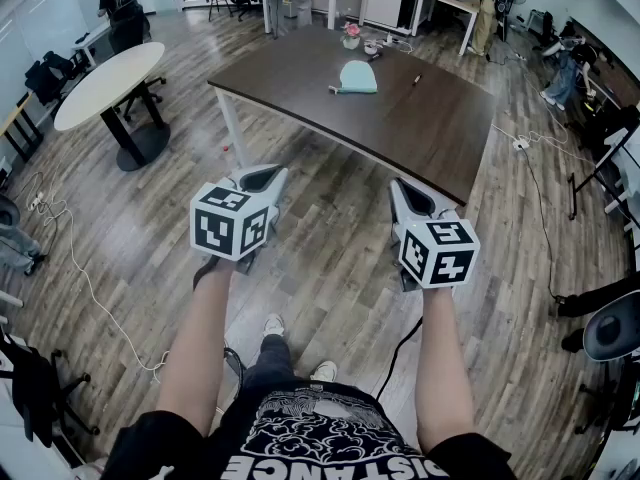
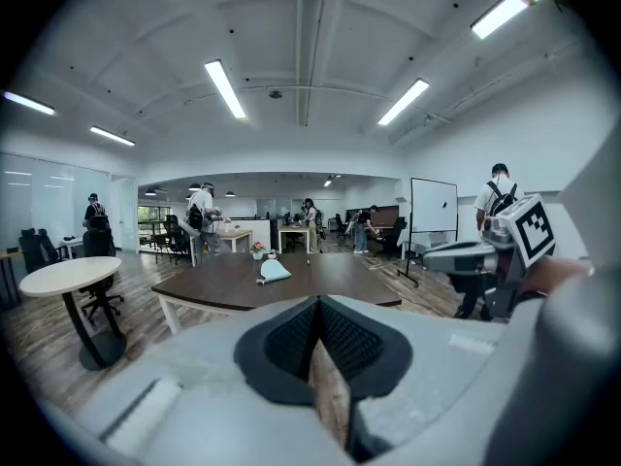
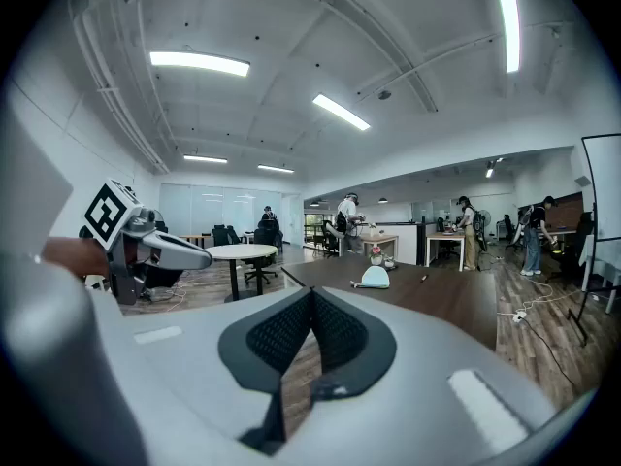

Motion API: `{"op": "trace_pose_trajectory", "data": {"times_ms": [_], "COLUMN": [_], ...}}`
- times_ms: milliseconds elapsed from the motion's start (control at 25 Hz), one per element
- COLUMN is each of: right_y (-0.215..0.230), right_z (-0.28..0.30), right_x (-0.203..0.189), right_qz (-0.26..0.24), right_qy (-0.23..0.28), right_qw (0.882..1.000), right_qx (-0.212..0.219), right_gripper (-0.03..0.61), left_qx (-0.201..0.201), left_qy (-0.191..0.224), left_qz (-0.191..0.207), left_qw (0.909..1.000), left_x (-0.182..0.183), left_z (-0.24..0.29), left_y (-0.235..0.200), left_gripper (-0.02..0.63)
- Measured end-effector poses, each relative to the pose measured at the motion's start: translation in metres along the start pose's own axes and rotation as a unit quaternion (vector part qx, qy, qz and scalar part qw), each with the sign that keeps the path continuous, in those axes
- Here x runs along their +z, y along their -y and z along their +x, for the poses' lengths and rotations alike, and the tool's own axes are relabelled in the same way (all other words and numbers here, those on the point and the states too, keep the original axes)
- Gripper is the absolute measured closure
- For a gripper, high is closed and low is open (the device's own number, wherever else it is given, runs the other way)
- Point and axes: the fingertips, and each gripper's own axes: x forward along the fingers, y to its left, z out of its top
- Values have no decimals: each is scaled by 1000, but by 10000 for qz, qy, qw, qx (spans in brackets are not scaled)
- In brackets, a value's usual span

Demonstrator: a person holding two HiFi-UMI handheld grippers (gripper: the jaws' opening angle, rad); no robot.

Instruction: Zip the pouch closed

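A person standing on the wooden floor of an open office holds the left gripper and the right gripper out side by side, short of a dark tabletop, each pair of jaws pressed together with nothing between them. The pale teal pouch lies well apart from both grippers near the tabletop's far edge, with a small potted flower just beyond it. A round white table stands off to the left, and other people stand farther back.
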Motion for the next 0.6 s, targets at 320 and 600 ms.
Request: {"op": "trace_pose_trajectory", "data": {"times_ms": [320, 600], "right_y": [8, 17], "right_z": [14, 47], "right_x": [-10, -9], "right_qz": [112, 173], "right_qy": [-82, -177], "right_qw": [9998, 9994], "right_qx": [-105, -226], "right_gripper": [576, 531], "left_qx": [23, -138], "left_qy": [13, 19], "left_qz": [-48, -133], "left_qw": [10000, 9998], "left_x": [-2, 5], "left_z": [14, 46], "left_y": [-15, -41], "left_gripper": [606, 556]}}
